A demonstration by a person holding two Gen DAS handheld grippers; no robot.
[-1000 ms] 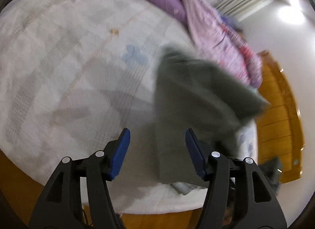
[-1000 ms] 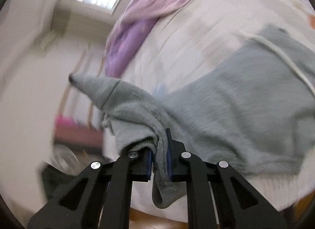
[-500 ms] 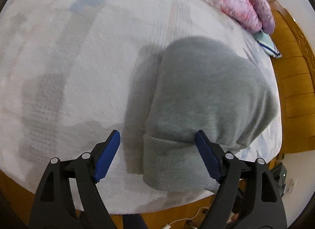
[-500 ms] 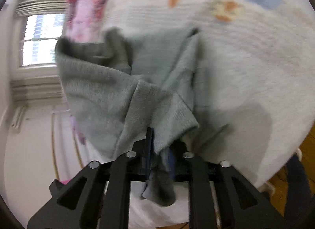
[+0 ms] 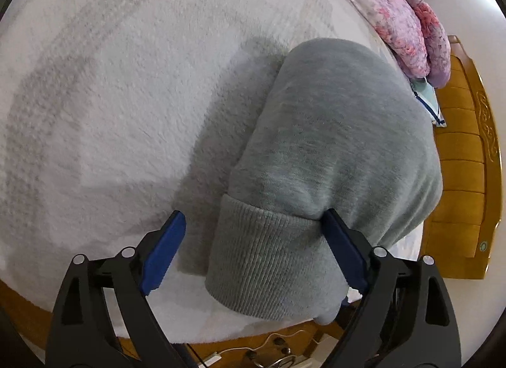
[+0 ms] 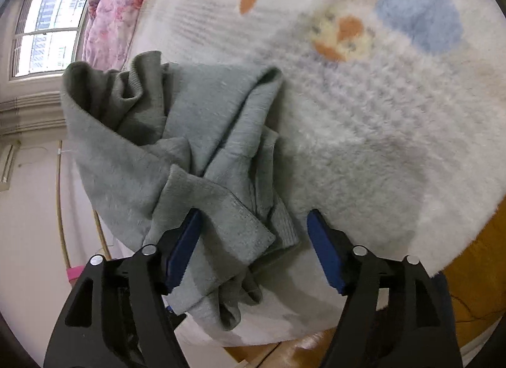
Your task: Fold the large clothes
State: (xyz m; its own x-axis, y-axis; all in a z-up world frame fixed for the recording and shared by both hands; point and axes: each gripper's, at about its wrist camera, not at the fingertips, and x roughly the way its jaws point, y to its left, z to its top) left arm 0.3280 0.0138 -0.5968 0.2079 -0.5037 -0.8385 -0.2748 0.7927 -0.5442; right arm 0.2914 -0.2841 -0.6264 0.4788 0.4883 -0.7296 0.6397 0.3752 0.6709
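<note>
While both of my grippers are standing wide apart over the bed, I am holding nothing: the left gripper (image 5: 253, 238) has just been opening, with the ribbed hem of the grey sweatshirt (image 5: 332, 146) lying between its blue pads and the right pad touching the cloth but not pinching it, and the right gripper (image 6: 253, 241) has just been opening too, with loose folds of the same garment lying slack between its pads. I am judging the main risk to be slippage: the sweatshirt is lying at the near edge of the white fleece blanket (image 5: 110, 99), and in the right view one flap is hanging over that edge, so its weight may be dragging the stack off. A second risk is that the bunched layers on the right side are springing the fold open, and any regrasp may be catching only one layer. On the left side the garment is looking smooth and rounded, with a neat cuffed band; on the right side it is looking crumpled and uneven. A pink quilt (image 5: 404, 14) is lying beyond it.
</note>
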